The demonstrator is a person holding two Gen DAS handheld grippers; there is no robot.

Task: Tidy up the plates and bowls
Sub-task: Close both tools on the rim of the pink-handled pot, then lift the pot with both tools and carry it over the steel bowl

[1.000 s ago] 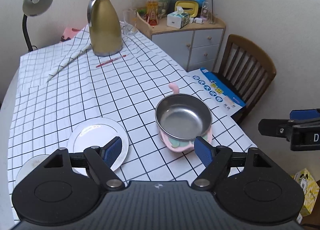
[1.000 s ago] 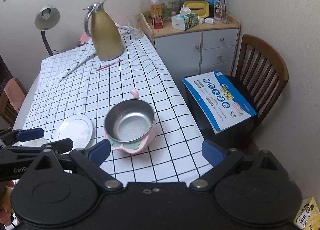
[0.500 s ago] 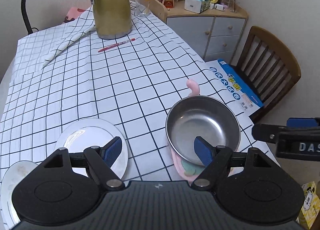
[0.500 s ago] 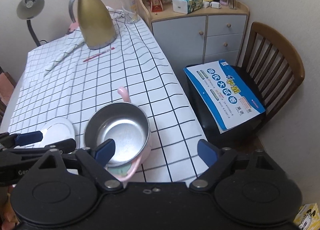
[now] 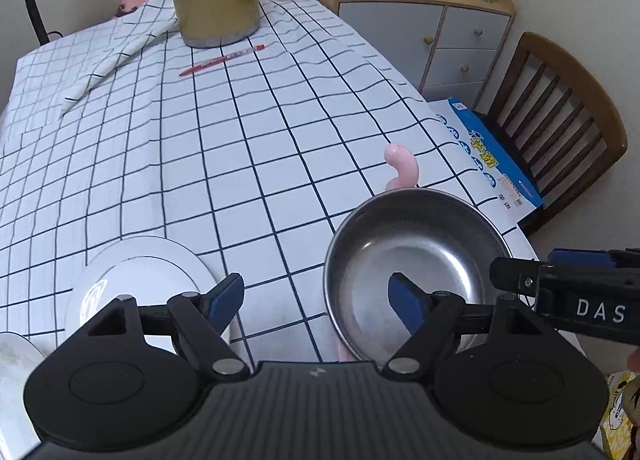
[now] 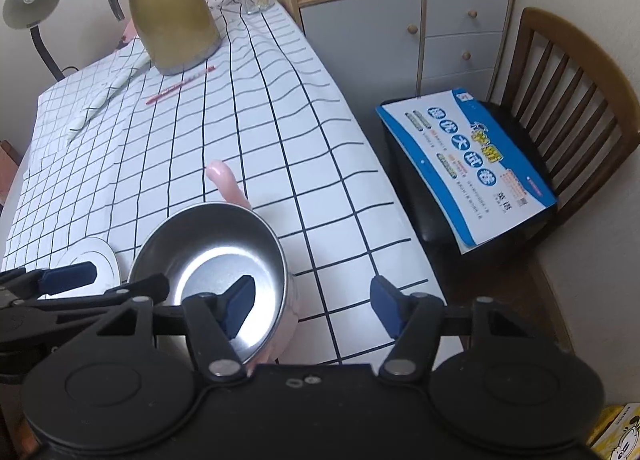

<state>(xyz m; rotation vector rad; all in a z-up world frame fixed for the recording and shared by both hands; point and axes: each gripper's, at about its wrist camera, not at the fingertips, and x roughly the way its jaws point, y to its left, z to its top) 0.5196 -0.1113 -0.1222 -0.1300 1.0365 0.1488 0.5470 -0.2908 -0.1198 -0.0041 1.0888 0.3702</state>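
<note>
Two hand-held tongs hang over a shiny steel bowl with a pink base and curled pink handle (image 5: 416,260) on a checked tablecloth.

The left tongs (image 5: 316,300) are wide open and hold nothing; their right finger hangs over the bowl, their left finger over a white round plate (image 5: 140,272) just left of it. The right tongs (image 6: 312,304) are half open, have just been closing and grip nothing; the bowl's right rim lies between their fingers. The bowl sits near the white, black-gridded tablecloth's (image 5: 240,163) right edge, with bare cloth beyond. Far back stand a gold jug (image 6: 172,7) and red pen (image 6: 180,85); right of the table, a wooden chair (image 6: 576,99).
</note>
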